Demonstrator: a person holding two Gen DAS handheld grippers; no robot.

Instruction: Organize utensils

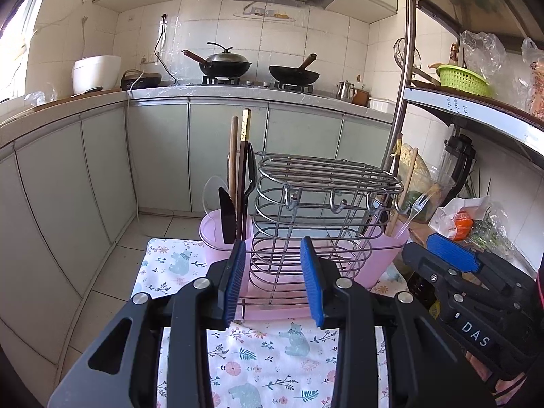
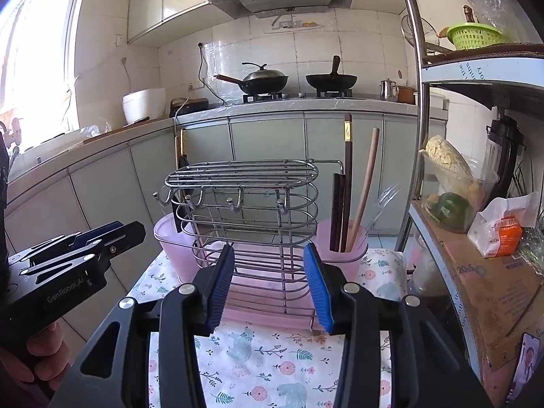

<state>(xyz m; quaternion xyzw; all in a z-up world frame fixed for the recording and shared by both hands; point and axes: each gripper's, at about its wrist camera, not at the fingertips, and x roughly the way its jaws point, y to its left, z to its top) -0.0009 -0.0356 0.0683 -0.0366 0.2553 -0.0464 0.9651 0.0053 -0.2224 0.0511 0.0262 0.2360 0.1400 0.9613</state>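
As I look along both tools, neither has hold of anything: the left tool (image 1: 273, 280) stands partly open with nothing between its blue pads, and the right tool (image 2: 273, 285) stands wider, likewise empty. Both hang in front of the wire rack (image 1: 316, 210), which sits on the pink tray (image 1: 272, 309) on the floral-clothed table (image 1: 258, 357).

The utensils look already sorted, as far as I can judge. In the left pink cup (image 1: 217, 231) stand a black serrated knife (image 1: 227, 217), a black spoon (image 1: 251, 173), a clear spoon (image 1: 211, 193), a dark chopstick (image 1: 244, 156) and a wooden chopstick (image 1: 233, 156). In the right pink cup (image 2: 343, 258) stand dark chopsticks (image 2: 346, 183), a pale wooden chopstick (image 2: 365, 187) and a clear plastic fork (image 2: 382, 204).

I see no loose utensil on the cloth, so I reckon the task is near its end or done. If pairing by type is wanted, the chopsticks split between the two cups may be what is left; I cannot tell from here.
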